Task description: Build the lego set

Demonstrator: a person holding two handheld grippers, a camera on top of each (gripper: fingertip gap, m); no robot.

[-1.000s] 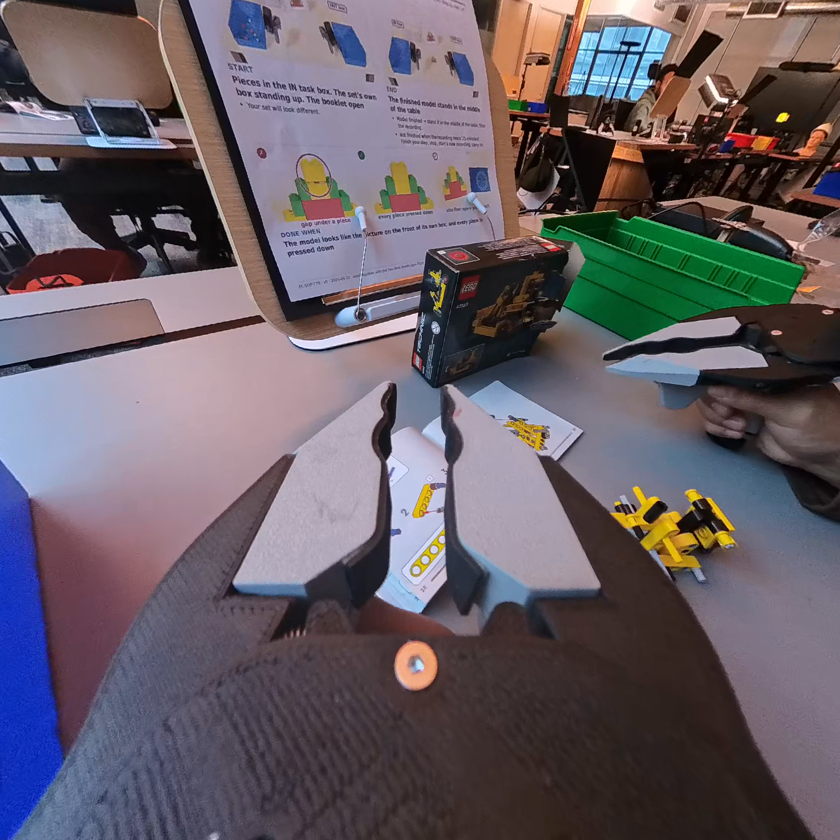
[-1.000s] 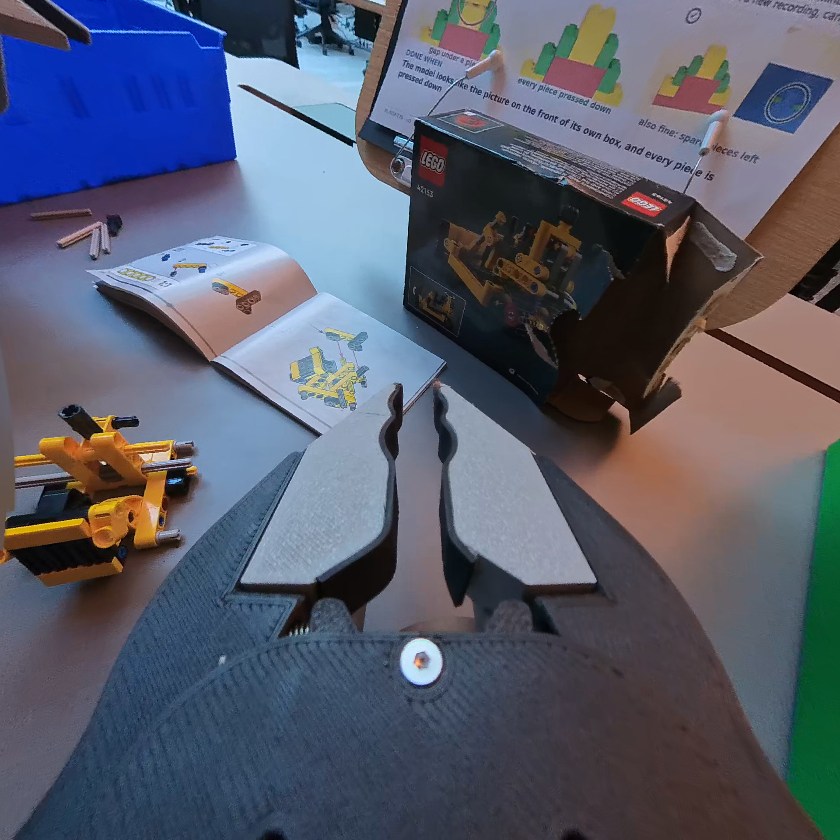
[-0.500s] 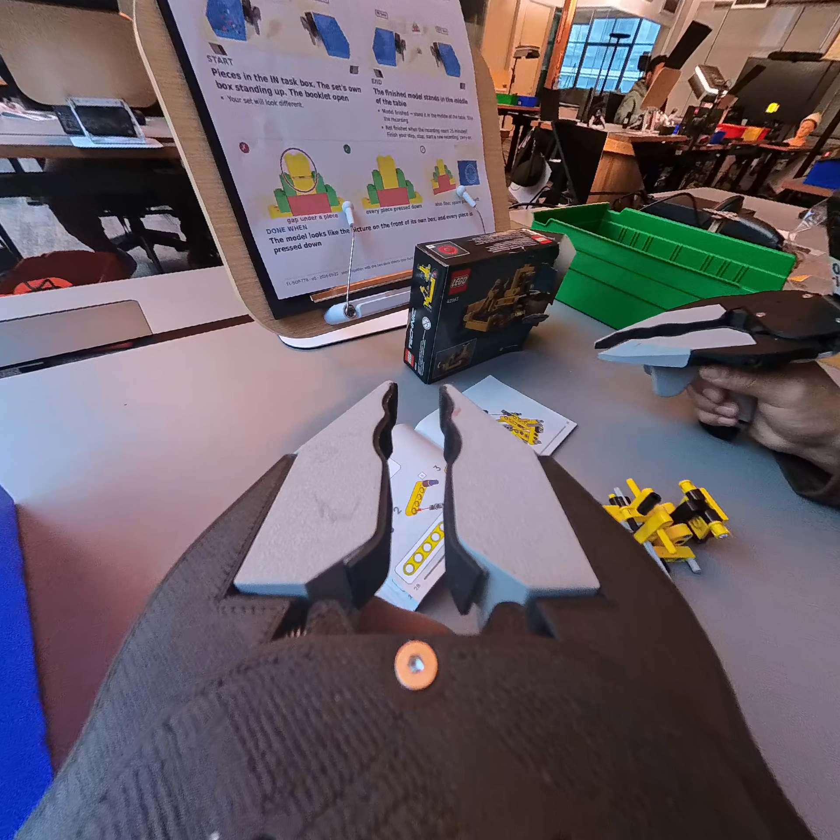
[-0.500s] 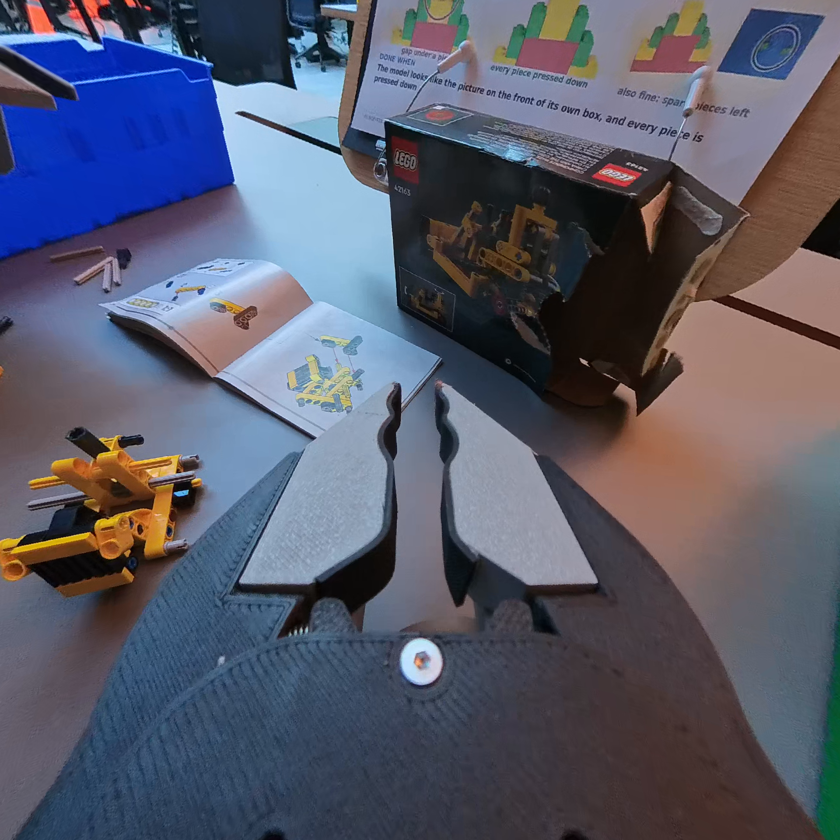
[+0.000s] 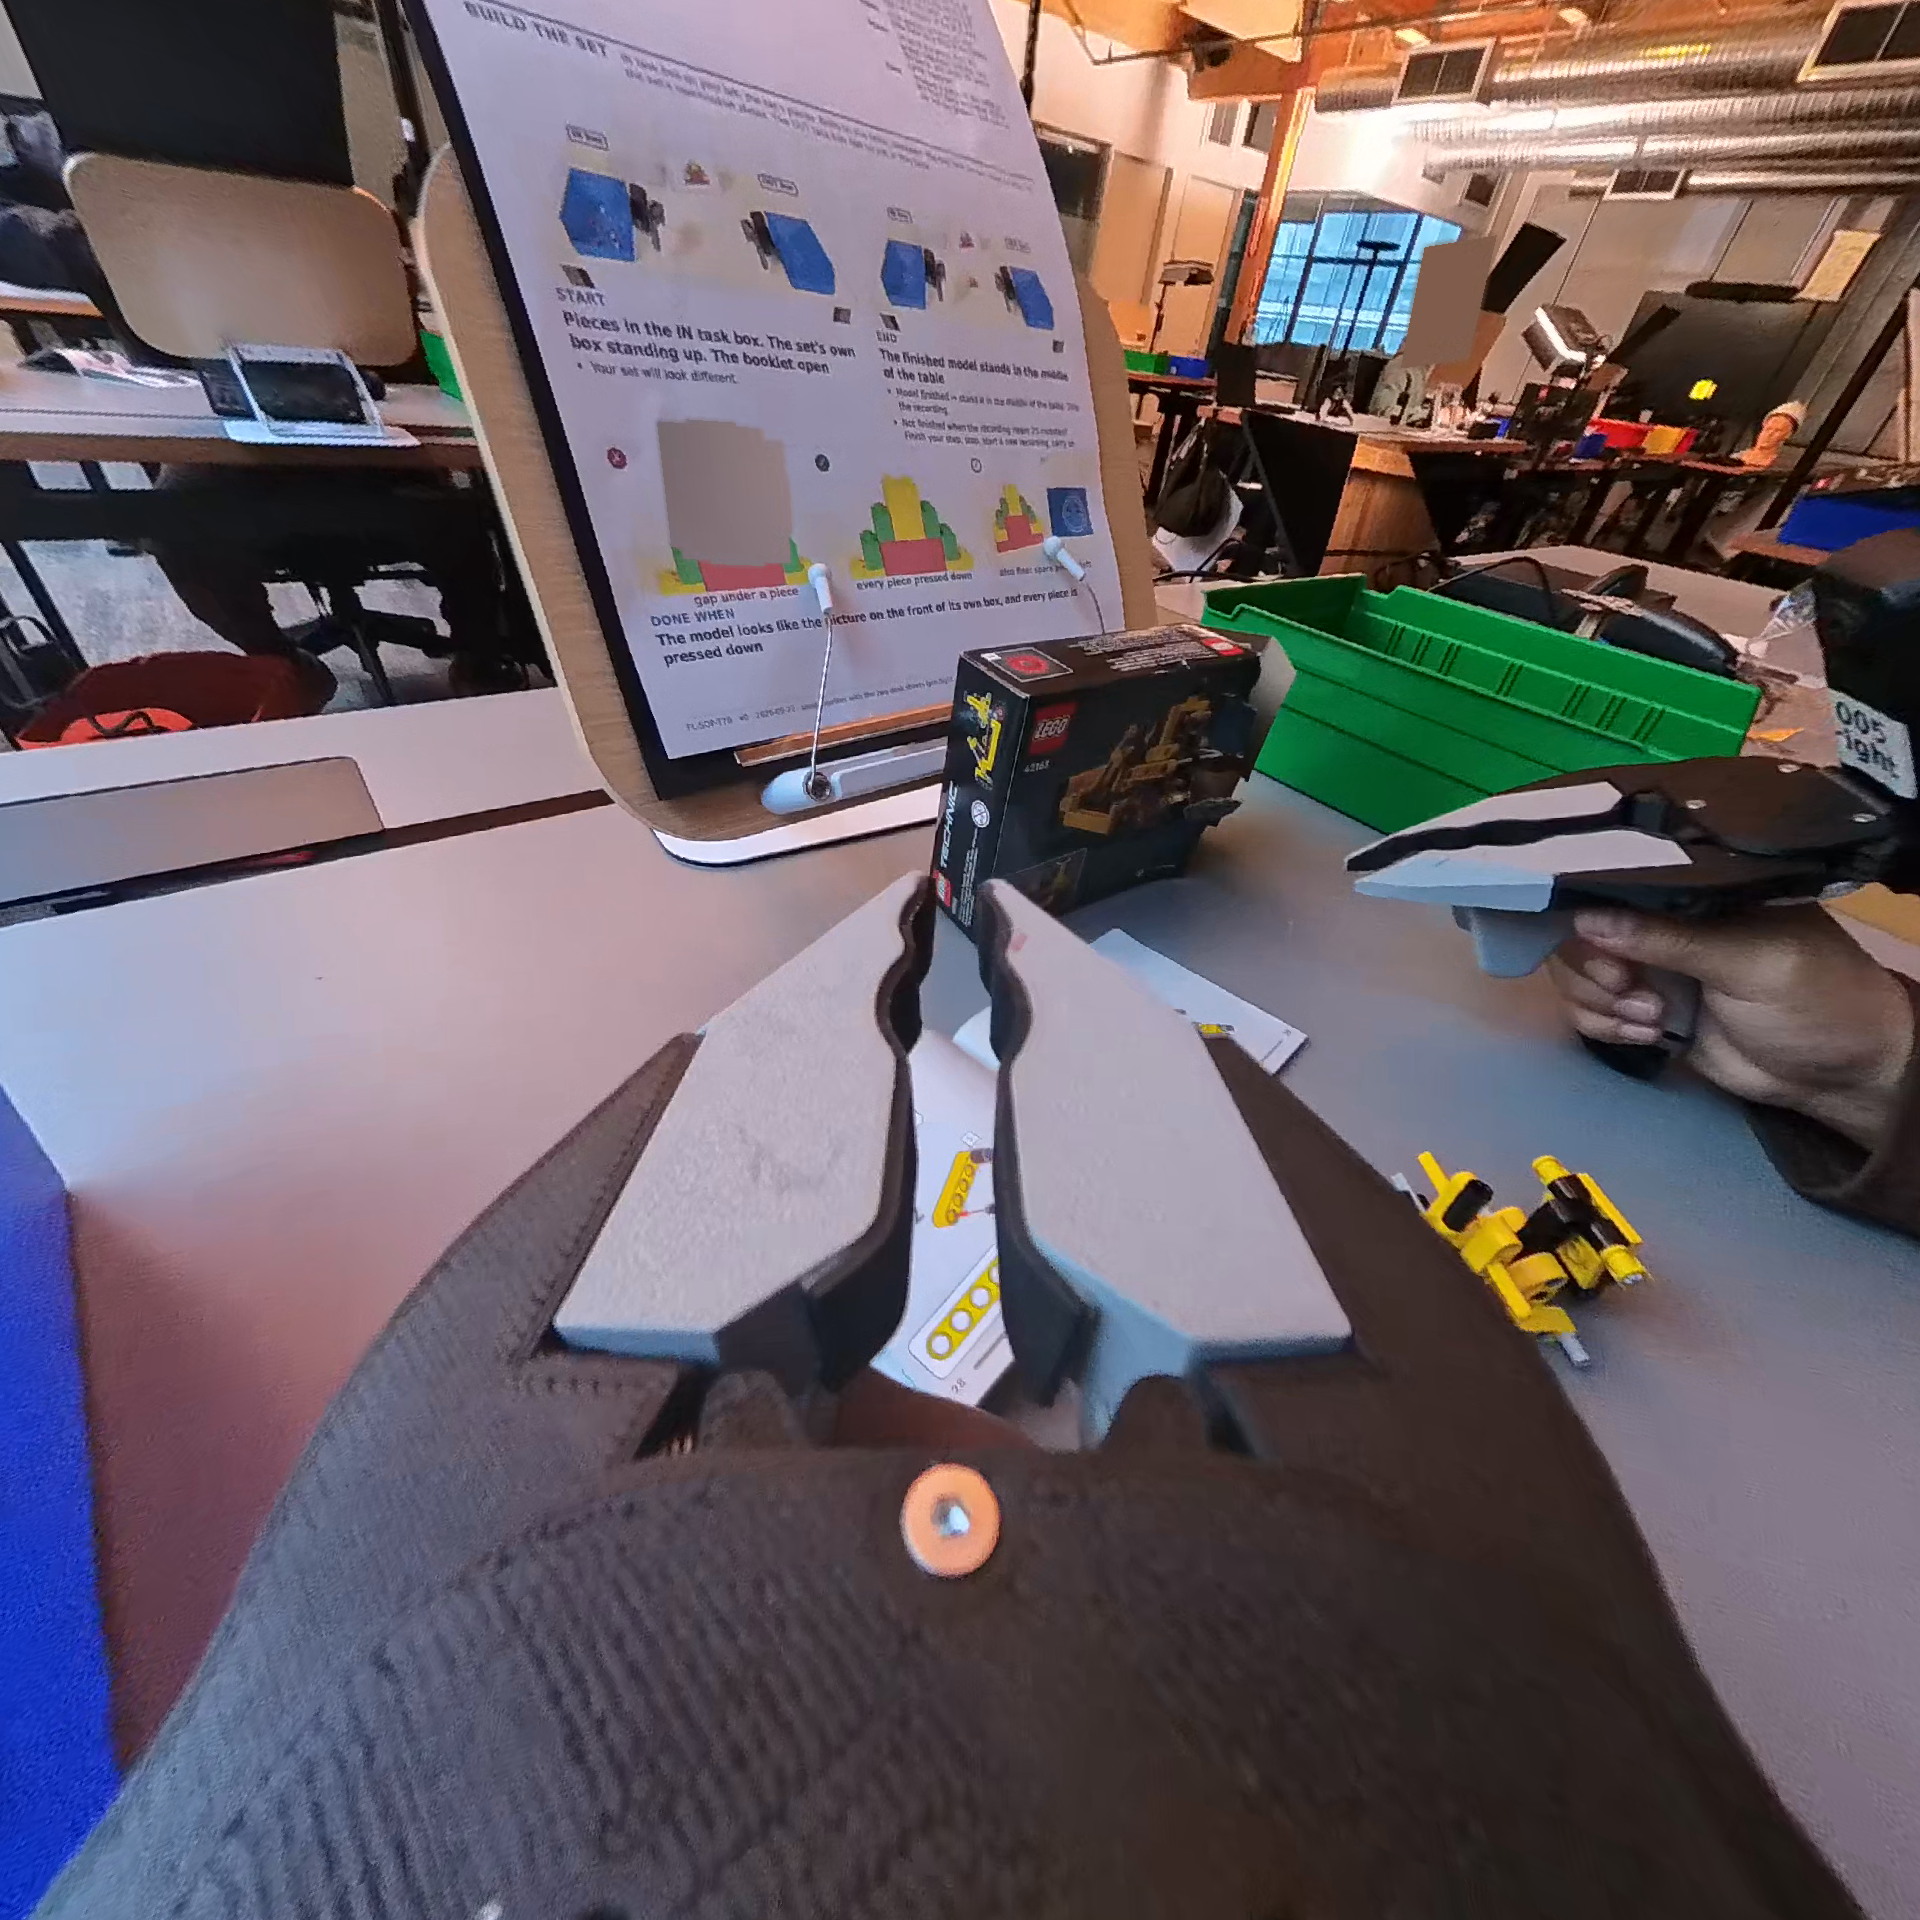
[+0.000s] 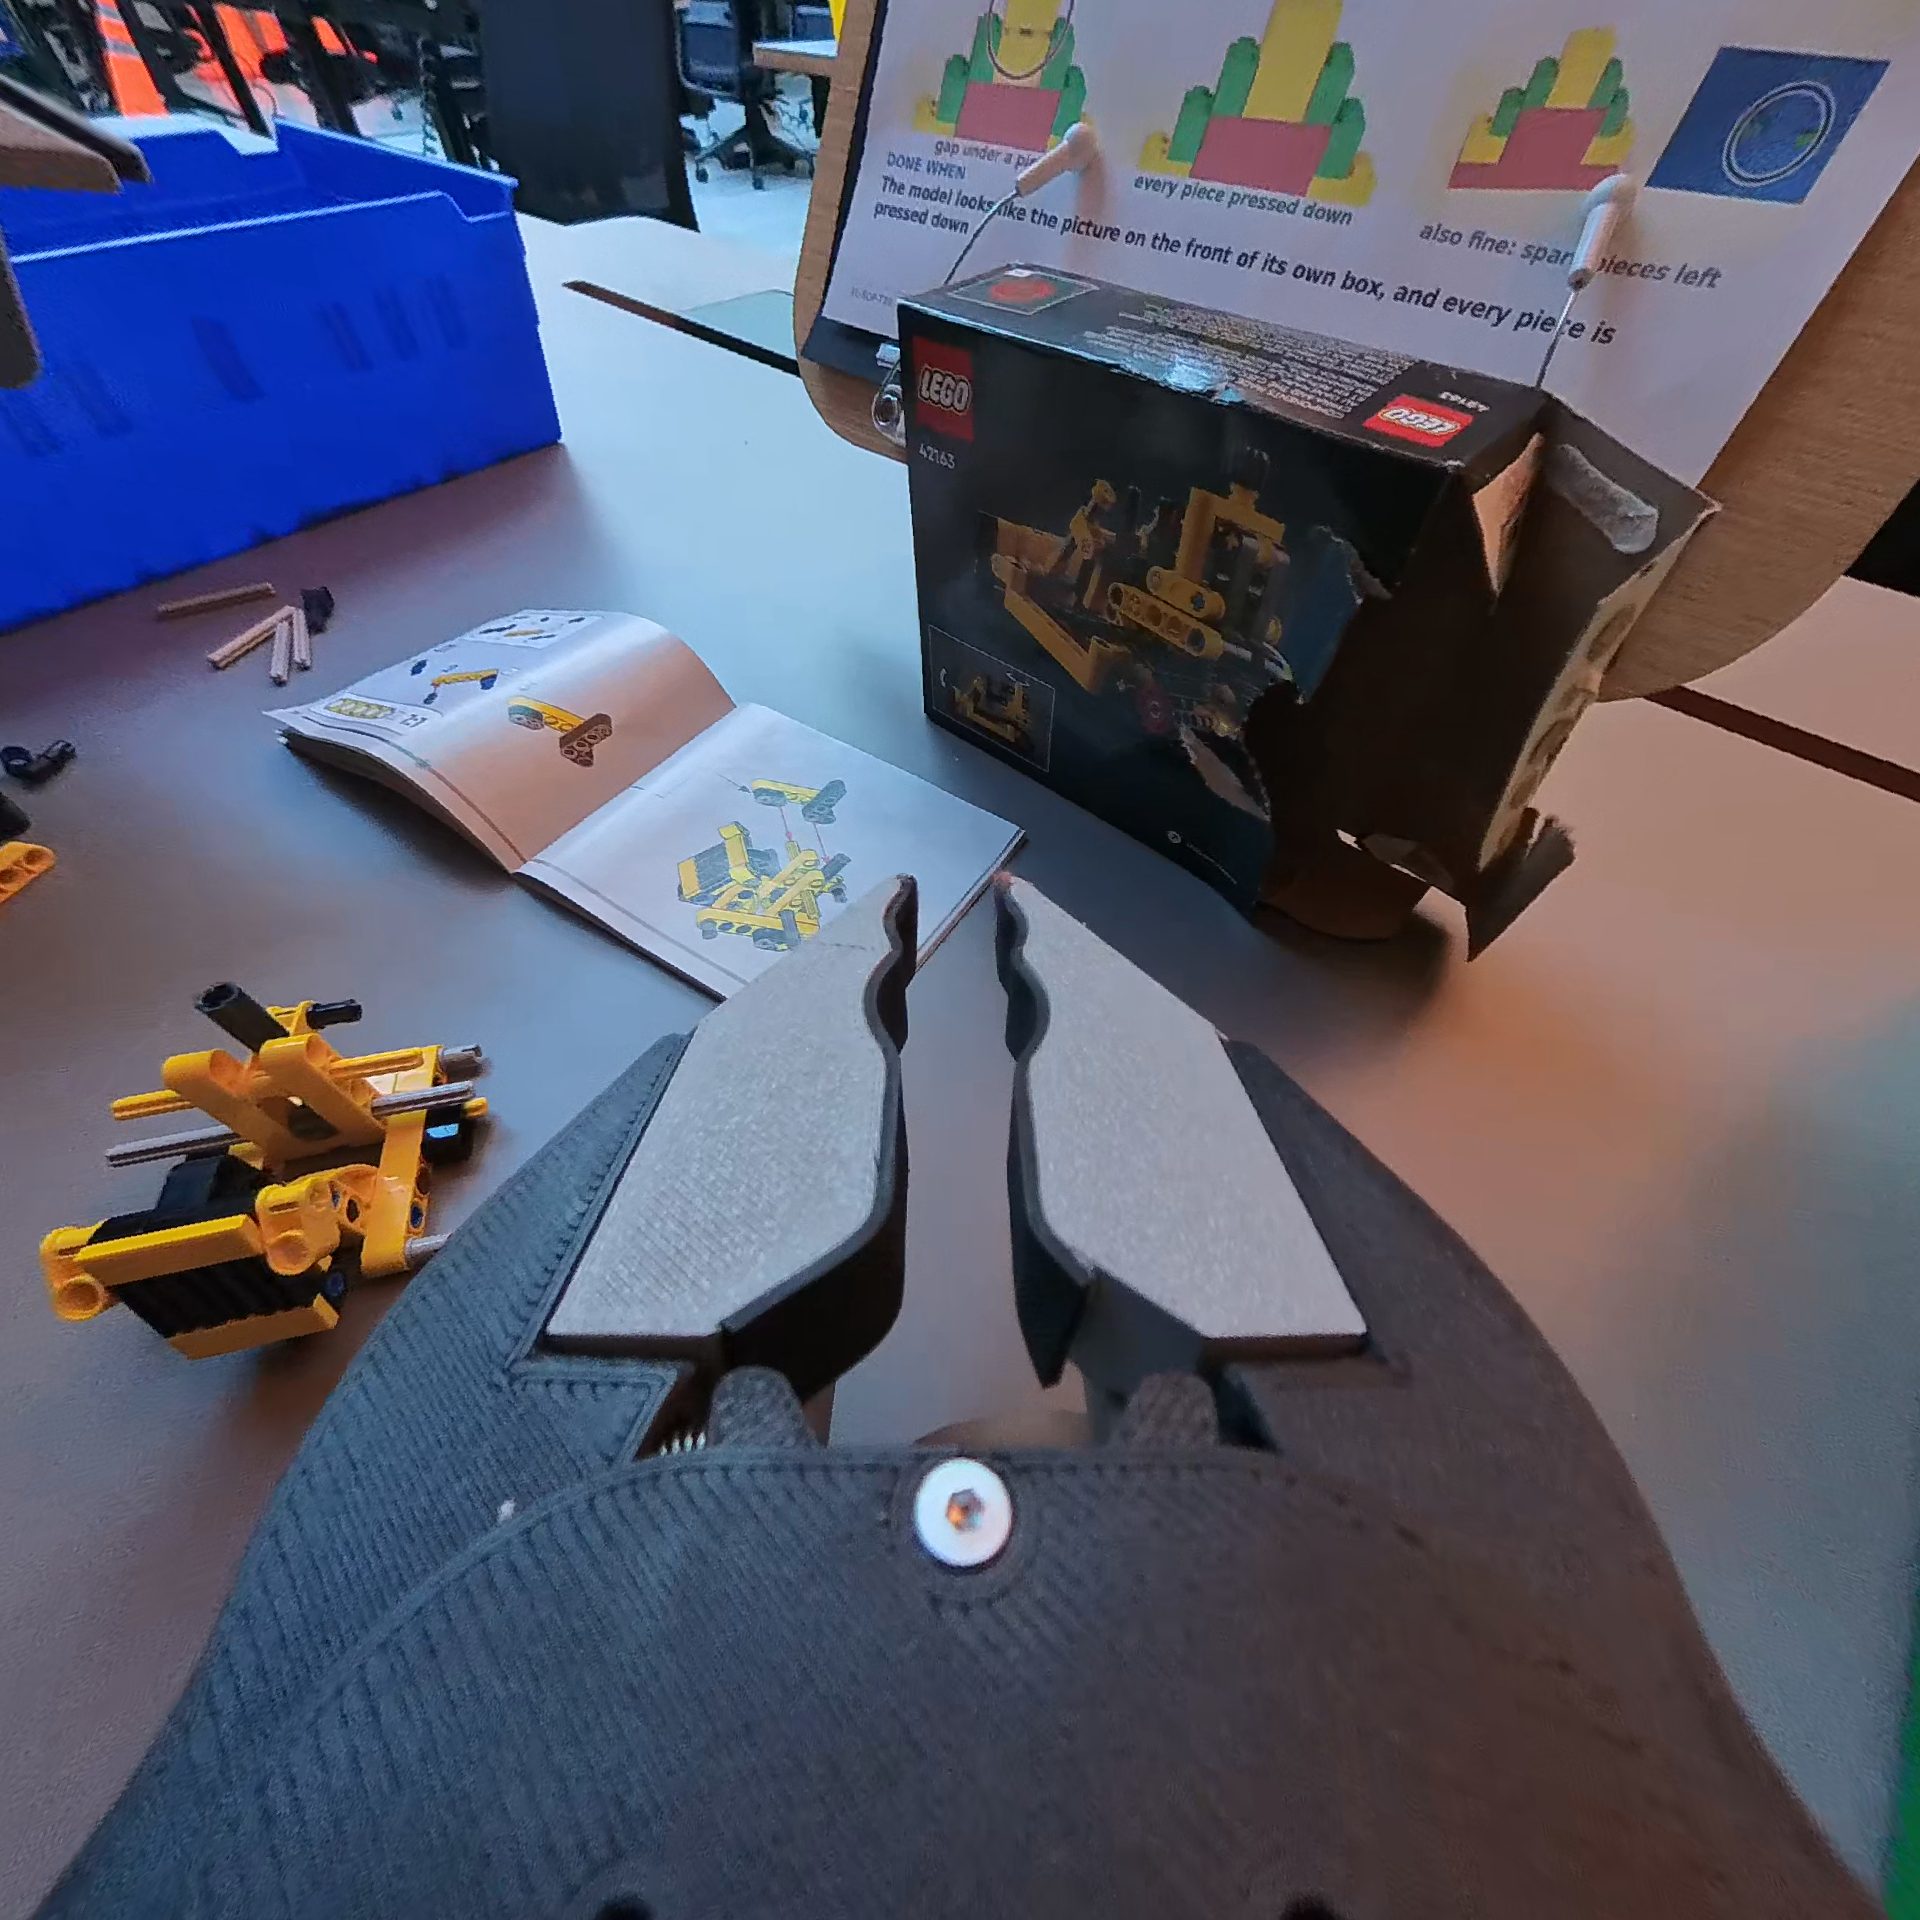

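Yellow-and-black partial model (image 6: 260,1174) lies on the grey worktop (image 6: 1455,1143), one sub-assembly, touching neither tool. My left gripper (image 5: 948,914) and right gripper (image 6: 954,899) both hang above the worktop with jaws slightly apart, a narrow gap, nothing between them. One instruction booklet (image 6: 623,769) lies open flat beside the model, presumably so the current step stays readable. One set box (image 6: 1195,582), torn at one end, stands upright before the instruction board (image 6: 1351,208), likely as the reference picture. Loose parts: about four tan pins (image 6: 260,634) near the one blue bin (image 6: 239,343), plus a few black and yellow bits at the frame edge. One green bin (image 5: 1475,675) behind. My judgement: build unfinished, next piece not yet picked.
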